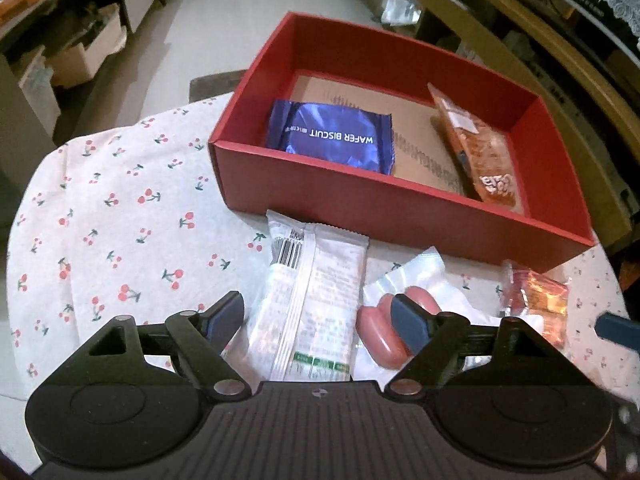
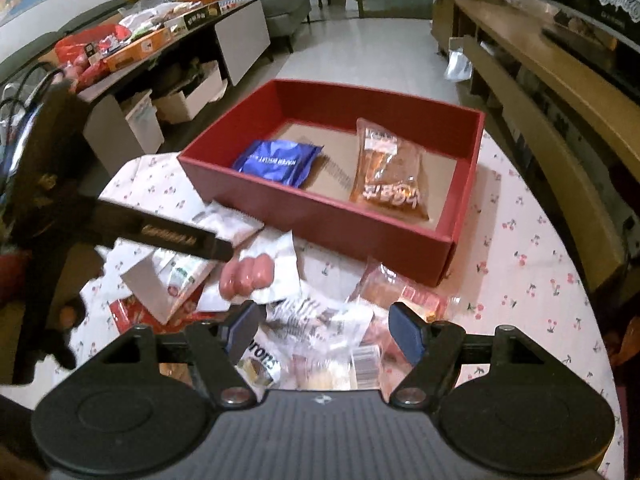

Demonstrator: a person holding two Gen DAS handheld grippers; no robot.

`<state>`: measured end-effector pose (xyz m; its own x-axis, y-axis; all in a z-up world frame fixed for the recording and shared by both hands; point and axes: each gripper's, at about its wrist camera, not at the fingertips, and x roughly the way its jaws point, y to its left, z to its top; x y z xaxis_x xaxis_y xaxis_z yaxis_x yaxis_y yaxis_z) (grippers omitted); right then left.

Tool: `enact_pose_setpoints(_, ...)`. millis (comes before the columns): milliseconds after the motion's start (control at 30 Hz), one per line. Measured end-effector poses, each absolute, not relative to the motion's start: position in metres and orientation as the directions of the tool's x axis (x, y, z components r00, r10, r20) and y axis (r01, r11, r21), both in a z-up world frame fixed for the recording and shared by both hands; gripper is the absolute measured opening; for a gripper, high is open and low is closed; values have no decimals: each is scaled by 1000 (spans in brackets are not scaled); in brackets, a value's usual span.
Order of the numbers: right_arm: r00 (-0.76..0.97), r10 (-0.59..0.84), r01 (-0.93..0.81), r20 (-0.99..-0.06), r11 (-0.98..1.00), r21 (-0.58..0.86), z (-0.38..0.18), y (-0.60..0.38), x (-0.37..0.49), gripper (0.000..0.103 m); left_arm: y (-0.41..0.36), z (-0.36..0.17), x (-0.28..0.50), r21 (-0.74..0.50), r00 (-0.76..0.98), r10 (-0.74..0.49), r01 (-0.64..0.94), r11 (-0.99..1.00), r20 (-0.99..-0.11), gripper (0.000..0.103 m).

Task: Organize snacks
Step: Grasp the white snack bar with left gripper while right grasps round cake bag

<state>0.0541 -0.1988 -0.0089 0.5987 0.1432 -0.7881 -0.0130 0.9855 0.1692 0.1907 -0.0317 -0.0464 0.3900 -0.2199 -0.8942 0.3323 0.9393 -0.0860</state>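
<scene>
Left wrist view: left hand-held gripper [image 1: 320, 320] gapes empty over white packet [image 1: 316, 304]; right hand-held gripper [image 2: 322, 322] likewise wide, empty.

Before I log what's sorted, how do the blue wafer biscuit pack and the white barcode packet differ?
The blue wafer biscuit pack lies inside the red box; the white barcode packet lies outside on the cherry tablecloth. The biscuit pack is squarish, the white packet long and narrow. Both lie flat, ungripped.

Both wrist cameras look steeply down along their fingers from close above the cherry-print tablecloth [image 1: 112, 216], facing the red box [image 1: 400, 208]; the right view sits further right and also catches the left gripper [image 2: 224, 250]
</scene>
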Motion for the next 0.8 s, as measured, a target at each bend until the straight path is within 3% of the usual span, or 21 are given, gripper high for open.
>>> enact_pose_setpoints(167, 567, 131, 8, -813, 986, 165, -19, -209, 57, 90, -41, -62, 201, -35, 392, -169, 326, 945, -904, 85)
enact_pose_setpoints(267, 555, 129, 21, -821, 985, 169, -22, -216, 58, 91, -39, -65, 204, -40, 386, -159, 299, 953, -909, 76)
enact_pose_setpoints(300, 551, 129, 23, -824, 985, 170, -23, -217, 58, 91, -40, -64, 203, -25, 390, -147, 301, 953, -909, 68)
enact_pose_setpoints(500, 527, 142, -3, -838, 986, 165, -28, -211, 54, 92, -37, -59, 192, -9, 382, -133, 309, 951, -914, 54)
enact_pose_setpoints(800, 477, 146, -32, -867, 988, 149, -42, -199, 49, 93, -20, -45, 179, -49, 378, -162, 291, 955, -912, 52)
